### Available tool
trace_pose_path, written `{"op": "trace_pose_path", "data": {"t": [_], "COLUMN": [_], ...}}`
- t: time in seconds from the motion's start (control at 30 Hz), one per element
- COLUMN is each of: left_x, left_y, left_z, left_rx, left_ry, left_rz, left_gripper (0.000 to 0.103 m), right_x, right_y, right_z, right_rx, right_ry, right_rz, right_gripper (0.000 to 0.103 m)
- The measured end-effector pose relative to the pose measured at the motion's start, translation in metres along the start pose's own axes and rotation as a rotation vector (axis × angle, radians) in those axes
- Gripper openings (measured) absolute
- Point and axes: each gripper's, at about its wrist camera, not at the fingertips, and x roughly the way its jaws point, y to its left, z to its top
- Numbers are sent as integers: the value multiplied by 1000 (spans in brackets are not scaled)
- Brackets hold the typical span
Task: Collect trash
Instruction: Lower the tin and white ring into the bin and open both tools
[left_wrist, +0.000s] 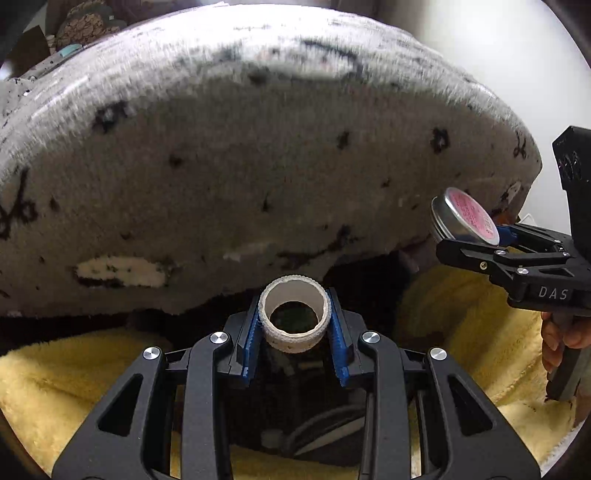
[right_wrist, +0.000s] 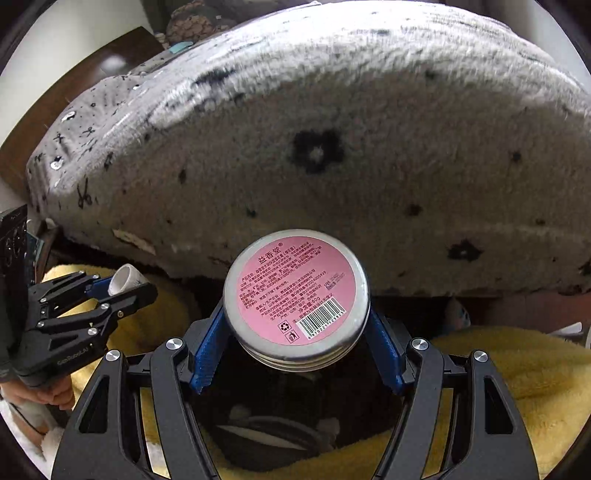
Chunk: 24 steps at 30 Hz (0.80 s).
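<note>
My left gripper (left_wrist: 295, 325) clamps a tape roll (left_wrist: 294, 313) above the dark bin opening (left_wrist: 295, 417); the right gripper (right_wrist: 297, 325) pinches a tin (right_wrist: 296, 295) by its rim only — a tilt risks slippage onto the yellow blanket (right_wrist: 517, 373).

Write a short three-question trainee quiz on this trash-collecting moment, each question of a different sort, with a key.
1. True or false: the left gripper is clamped on a round metal tin with a pink label.
2. Multiple choice: what does the right gripper hold? A) a white cardboard tape ring B) the round metal tin C) nothing
3. Fill in: below both grippers lies a fluffy ___ blanket, in front of a grey speckled fleece cover.

Key: 1 false, it grips the white ring; 2 B; 3 yellow.
</note>
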Motion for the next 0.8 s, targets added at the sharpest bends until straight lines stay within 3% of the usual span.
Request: {"op": "trace_pose_path", "data": {"t": [0.43,0.8], "left_x": [69,100], "left_y": [5,10], "left_z": [-25,-29], "left_rx": [-7,-34], "left_ry": [199,298], "left_rz": [-33,-89], "left_gripper": [30,31], "right_x": [54,89], "right_y": [-4,-4], "right_z": [-12,-12], "right_rx": [37,58], "right_ry": [155,243], "right_rz": [10,34], "right_gripper": [70,71]}}
